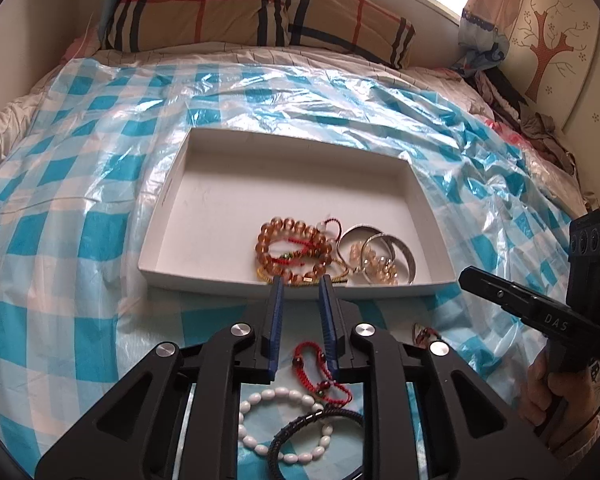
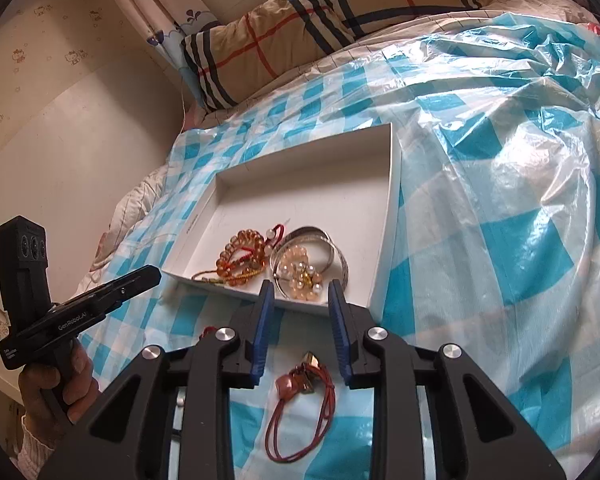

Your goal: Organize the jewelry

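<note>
A shallow white box (image 1: 172, 200) lies on the bed. In its near right corner are an amber bead bracelet (image 1: 292, 248), silver bangles (image 1: 396, 248) and a pale bead bracelet (image 1: 376, 264). My left gripper (image 1: 301, 280) is open above the box's near edge, with nothing between its fingers. On the sheet beneath it lie a red cord bracelet (image 1: 320, 372), a white bead bracelet (image 1: 280, 424) and a black braided bracelet (image 1: 312, 424). My right gripper (image 2: 300, 284) is open and empty at the same near edge of the box (image 2: 380, 208). A red cord with a pendant (image 2: 300, 412) lies under it.
A blue and white checked plastic sheet (image 1: 80, 208) covers the bed. Plaid pillows (image 1: 220, 4) lie at the head, below a window. Crumpled clothes (image 1: 540, 132) are piled at the bed's right side. A wall (image 2: 60, 120) runs along the left.
</note>
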A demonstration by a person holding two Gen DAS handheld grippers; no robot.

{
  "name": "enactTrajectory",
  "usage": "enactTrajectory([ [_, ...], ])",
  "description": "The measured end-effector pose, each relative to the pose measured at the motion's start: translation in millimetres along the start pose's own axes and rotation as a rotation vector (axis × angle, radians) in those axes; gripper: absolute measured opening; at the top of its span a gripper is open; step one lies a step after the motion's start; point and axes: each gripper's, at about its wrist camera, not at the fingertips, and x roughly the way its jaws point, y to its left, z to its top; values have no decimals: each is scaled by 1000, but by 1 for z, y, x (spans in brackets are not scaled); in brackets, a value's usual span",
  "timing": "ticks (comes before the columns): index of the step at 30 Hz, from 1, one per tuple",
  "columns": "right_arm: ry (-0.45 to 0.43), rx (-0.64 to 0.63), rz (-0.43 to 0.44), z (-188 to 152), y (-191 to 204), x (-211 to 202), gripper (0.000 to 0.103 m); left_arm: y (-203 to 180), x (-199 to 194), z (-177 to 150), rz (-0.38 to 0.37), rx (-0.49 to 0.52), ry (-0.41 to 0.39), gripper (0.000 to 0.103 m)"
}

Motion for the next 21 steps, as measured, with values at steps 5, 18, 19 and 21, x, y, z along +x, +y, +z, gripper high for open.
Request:
enactTrajectory([
  [5,68,-9,-13,-21,-2,3,29,2,15,-21,0,10,70,20],
  [18,148,-21,-26,-40,-8,10,31,-16,31,-36,19,88,124,28],
  [19,151,-25,-28,-41,-8,10,31,-16,32,-37,27,93,128,28],
  [21,157,-39,-34,-43,-7,11,33,-15,34,-39,29,93,138,28],
])
